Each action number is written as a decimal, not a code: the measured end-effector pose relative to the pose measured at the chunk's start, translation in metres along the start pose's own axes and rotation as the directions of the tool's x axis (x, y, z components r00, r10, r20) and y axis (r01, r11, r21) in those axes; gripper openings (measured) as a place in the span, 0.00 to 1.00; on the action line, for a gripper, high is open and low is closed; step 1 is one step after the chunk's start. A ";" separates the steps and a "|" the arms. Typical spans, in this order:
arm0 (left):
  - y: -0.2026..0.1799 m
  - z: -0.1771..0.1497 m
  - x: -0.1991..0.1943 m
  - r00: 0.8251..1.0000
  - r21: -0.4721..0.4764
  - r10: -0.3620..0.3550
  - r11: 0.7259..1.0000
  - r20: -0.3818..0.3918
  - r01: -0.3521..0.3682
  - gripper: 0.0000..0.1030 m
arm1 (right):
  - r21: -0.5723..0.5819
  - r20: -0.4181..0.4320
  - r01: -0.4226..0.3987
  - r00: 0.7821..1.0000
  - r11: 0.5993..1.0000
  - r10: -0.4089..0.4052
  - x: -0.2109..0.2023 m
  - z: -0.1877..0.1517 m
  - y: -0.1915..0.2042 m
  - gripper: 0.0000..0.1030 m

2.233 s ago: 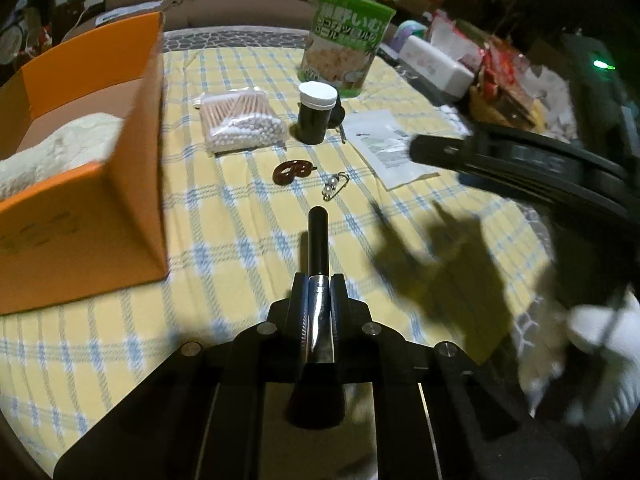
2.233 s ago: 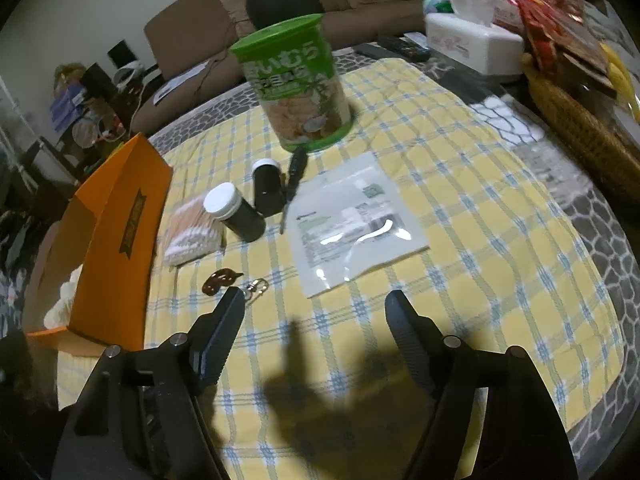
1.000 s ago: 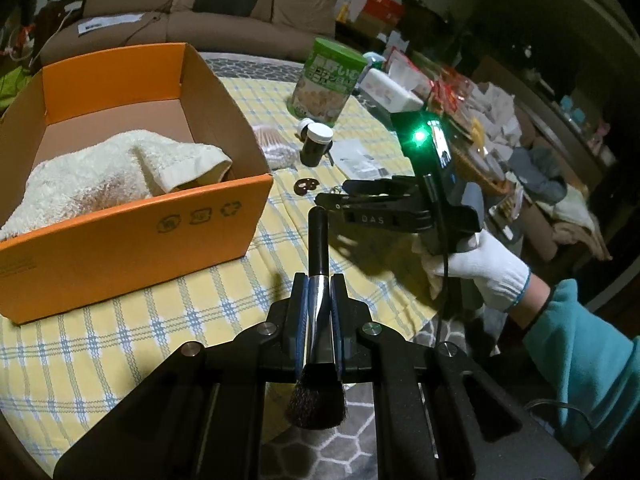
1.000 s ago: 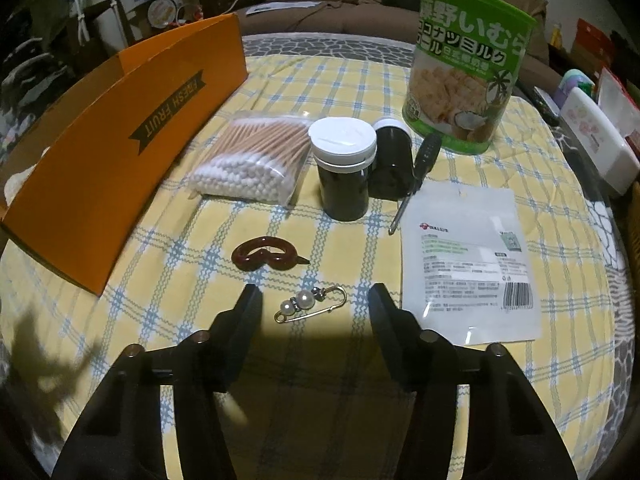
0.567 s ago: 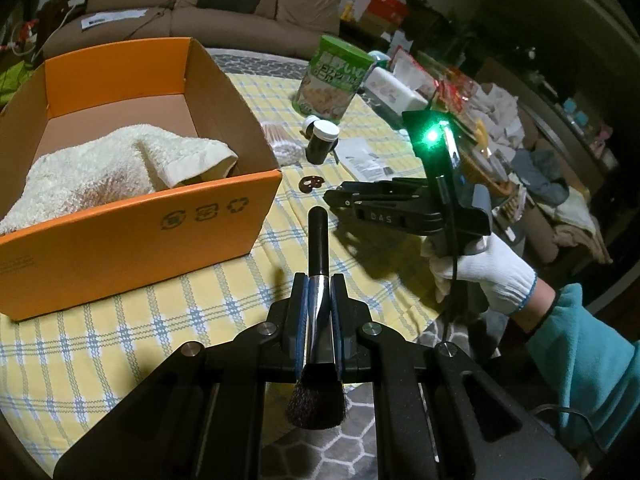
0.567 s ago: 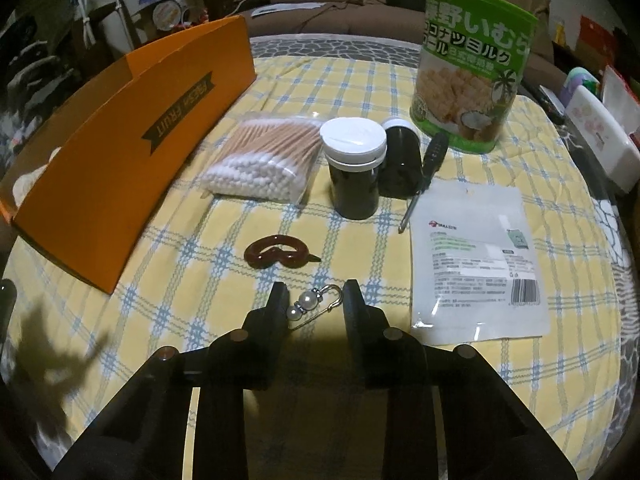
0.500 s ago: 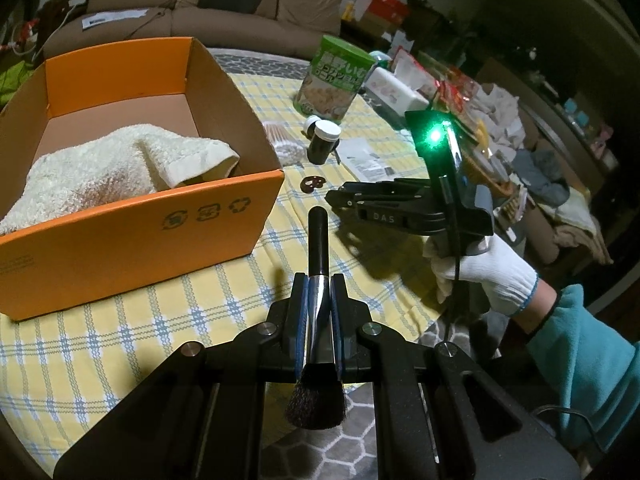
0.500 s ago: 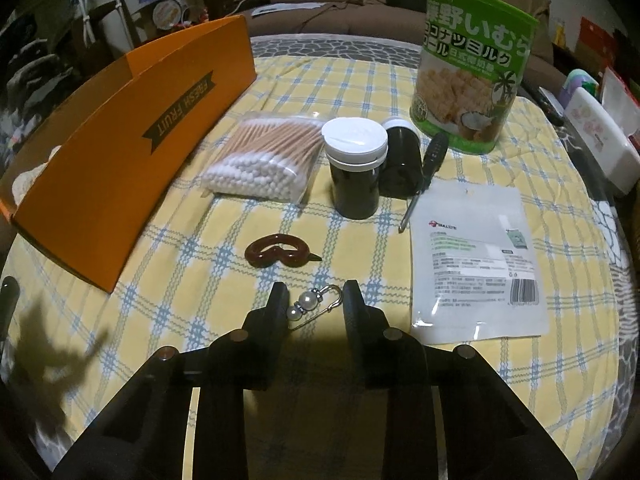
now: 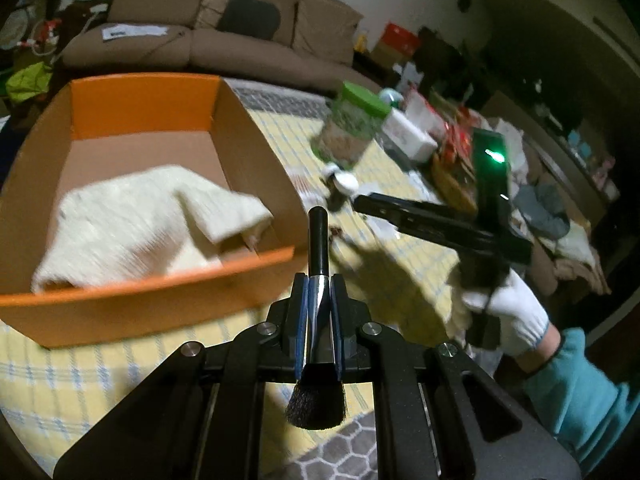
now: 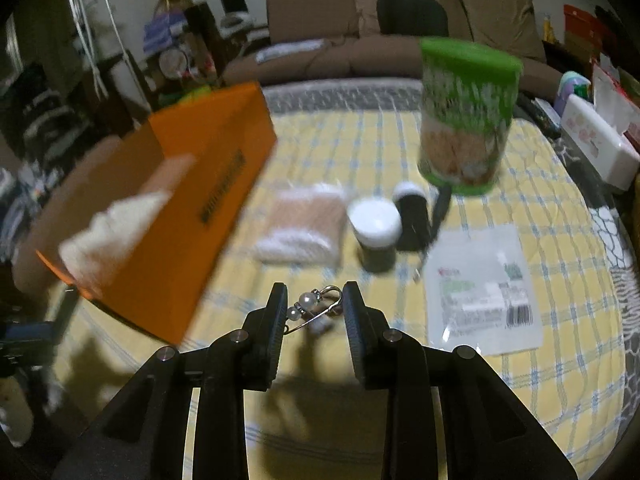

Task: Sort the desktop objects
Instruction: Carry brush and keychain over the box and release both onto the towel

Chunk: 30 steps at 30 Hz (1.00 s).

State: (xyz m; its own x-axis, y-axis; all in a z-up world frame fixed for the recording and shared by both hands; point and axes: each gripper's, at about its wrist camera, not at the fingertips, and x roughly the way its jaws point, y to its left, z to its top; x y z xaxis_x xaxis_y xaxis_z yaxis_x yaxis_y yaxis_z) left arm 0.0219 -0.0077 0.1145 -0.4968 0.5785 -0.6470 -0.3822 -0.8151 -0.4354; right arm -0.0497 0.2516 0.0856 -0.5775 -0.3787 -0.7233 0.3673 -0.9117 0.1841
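Observation:
My left gripper (image 9: 319,280) is shut on a black makeup brush (image 9: 318,248), handle forward and bristles toward the camera, held just in front of the orange cardboard box (image 9: 160,292). A white towel (image 9: 132,220) lies in the box. My right gripper (image 10: 314,304) is shut on a pearl safety pin (image 10: 310,306) and holds it above the yellow checked tablecloth (image 10: 320,152). The right gripper also shows in the left wrist view (image 9: 360,200), over the table to the right of the box. The orange box shows in the right wrist view (image 10: 192,216) at the left.
On the cloth stand a green-lidded can (image 10: 464,116), two dark white-capped jars (image 10: 376,236), a bag of cotton swabs (image 10: 304,224), a screwdriver (image 10: 440,208) and a white pouch (image 10: 480,284). A sofa (image 10: 400,28) is behind the table. Clutter lies at the right.
My right gripper closed on the pearl safety pin and lifted it off the cloth. My left gripper has moved up closer to the box with the brush still held.

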 end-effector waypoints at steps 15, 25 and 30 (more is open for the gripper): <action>0.080 0.064 -0.024 0.989 -0.108 0.139 0.985 0.042 -0.134 0.10 | -0.022 0.098 -0.157 0.983 0.987 0.158 -0.005 0.052 0.089 0.27; 0.111 0.066 -0.009 0.980 -0.133 0.198 0.972 0.008 -0.195 0.10 | -0.036 0.009 -0.199 0.980 0.979 0.200 0.045 0.062 0.144 0.27; 0.120 0.068 -0.005 0.980 -0.157 0.201 0.967 -0.002 -0.199 0.10 | -0.059 -0.057 -0.203 0.978 0.977 0.200 0.063 0.054 0.156 0.27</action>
State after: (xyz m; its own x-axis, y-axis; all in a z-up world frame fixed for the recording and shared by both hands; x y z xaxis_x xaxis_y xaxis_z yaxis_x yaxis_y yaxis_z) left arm -0.0742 -0.1059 0.1080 -0.5621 0.4025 -0.7226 -0.1486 -0.9086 -0.3904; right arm -0.0680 0.0773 0.1043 -0.4501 -0.5435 -0.7086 0.5192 -0.8048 0.2875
